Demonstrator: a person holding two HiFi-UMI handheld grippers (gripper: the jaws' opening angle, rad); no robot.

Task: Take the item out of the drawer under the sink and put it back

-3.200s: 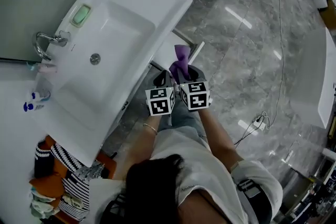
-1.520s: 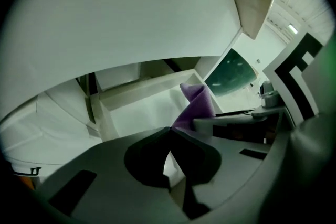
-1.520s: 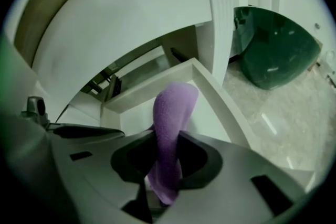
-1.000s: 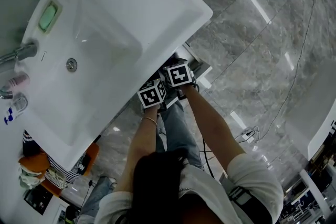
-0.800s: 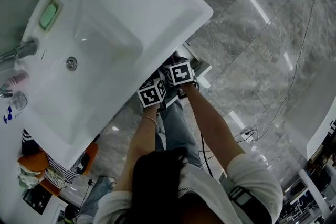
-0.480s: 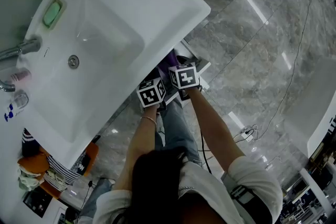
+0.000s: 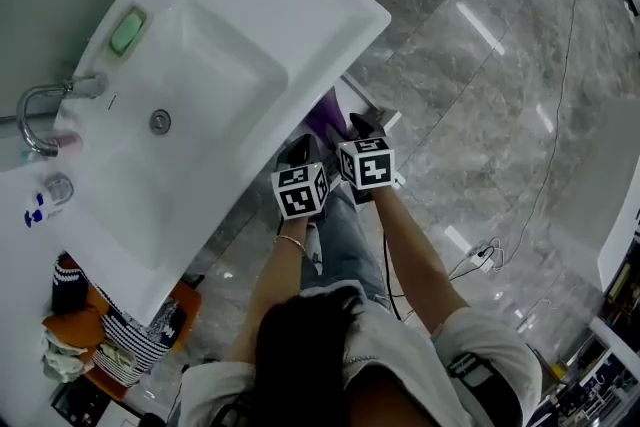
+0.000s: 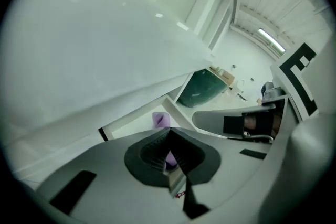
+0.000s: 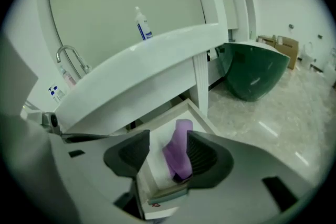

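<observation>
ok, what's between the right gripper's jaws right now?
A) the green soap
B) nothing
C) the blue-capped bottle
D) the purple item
D: in the right gripper view the purple item stands between the jaws of the right gripper, which are wide apart rather than clamped on it, over the open drawer.
</observation>
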